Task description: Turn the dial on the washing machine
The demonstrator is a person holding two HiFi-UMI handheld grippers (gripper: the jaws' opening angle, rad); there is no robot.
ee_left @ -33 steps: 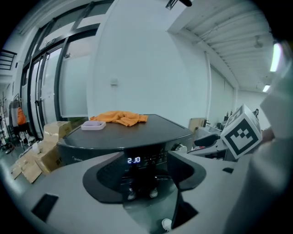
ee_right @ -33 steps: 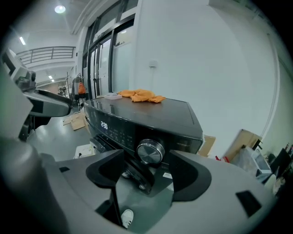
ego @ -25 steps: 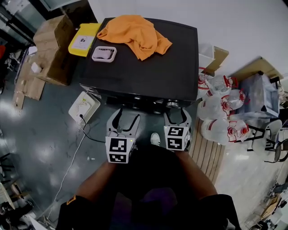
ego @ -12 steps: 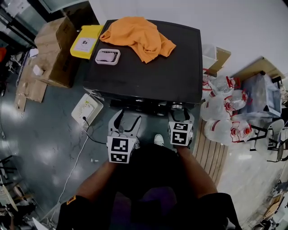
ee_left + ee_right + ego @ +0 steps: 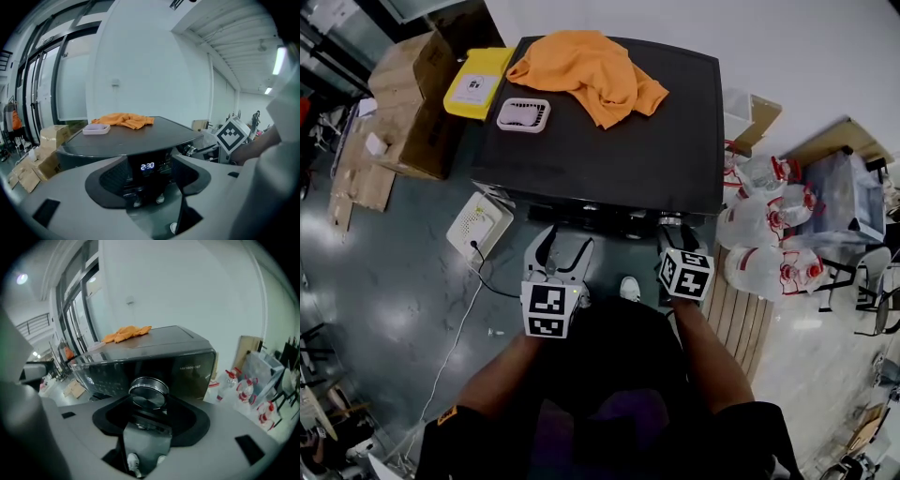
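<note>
Your right claw (image 5: 151,402) is closing on the dial (image 5: 148,387) at the washer's (image 5: 609,150) front right corner; your left claw (image 5: 149,174) gapes empty.

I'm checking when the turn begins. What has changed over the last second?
The right gripper has edged forward to the front of the washing machine and rolled, so its marker cube is now tilted. Its jaws are closing on the dial between them. The left gripper stays open and empty in front of the machine. The orange cloth and white tray on top have not moved.
</note>
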